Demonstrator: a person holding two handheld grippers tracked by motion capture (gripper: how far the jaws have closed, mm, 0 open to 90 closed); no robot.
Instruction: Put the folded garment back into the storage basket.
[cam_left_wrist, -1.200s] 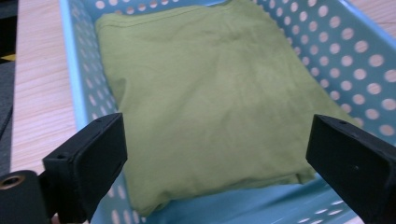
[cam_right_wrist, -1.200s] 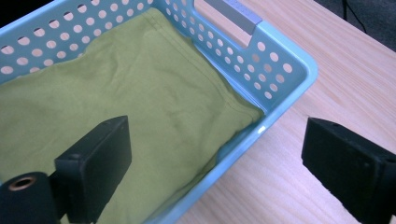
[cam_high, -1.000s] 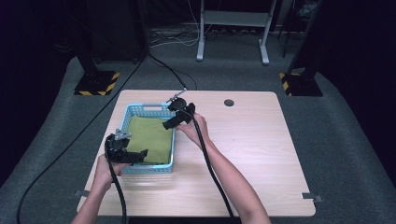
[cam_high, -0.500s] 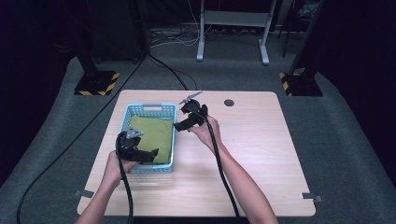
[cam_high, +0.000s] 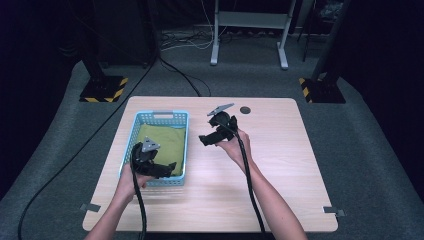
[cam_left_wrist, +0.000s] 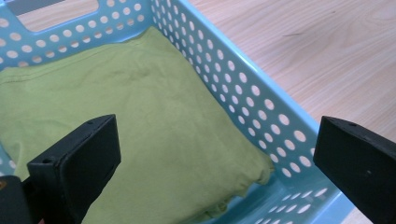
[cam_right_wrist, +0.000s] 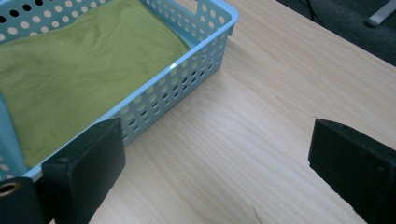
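A folded green cloth (cam_high: 161, 142) (cam_left_wrist: 126, 130) (cam_right_wrist: 79, 60) lies flat inside a light blue perforated basket (cam_high: 156, 117) (cam_left_wrist: 261, 102) (cam_right_wrist: 187, 70) on the left half of the wooden table (cam_high: 280, 165). My left gripper (cam_high: 167, 170) (cam_left_wrist: 215, 168) hovers open over the basket's near right corner, jaws wide apart with nothing between them. My right gripper (cam_high: 206, 140) (cam_right_wrist: 215, 172) is open above bare wood just right of the basket, its jaws pointing toward the basket and holding nothing.
A small dark round disc (cam_high: 245, 109) sits near the table's far edge. Cables (cam_high: 185, 77) run across the grey floor behind the table. Two black stand bases with yellow-striped edges (cam_high: 102, 87) (cam_high: 320, 90) flank the far corners.
My right gripper has moved out of the basket, rightward over the bare table. My left gripper has shifted right along the basket's near edge. The cloth stays in the basket.
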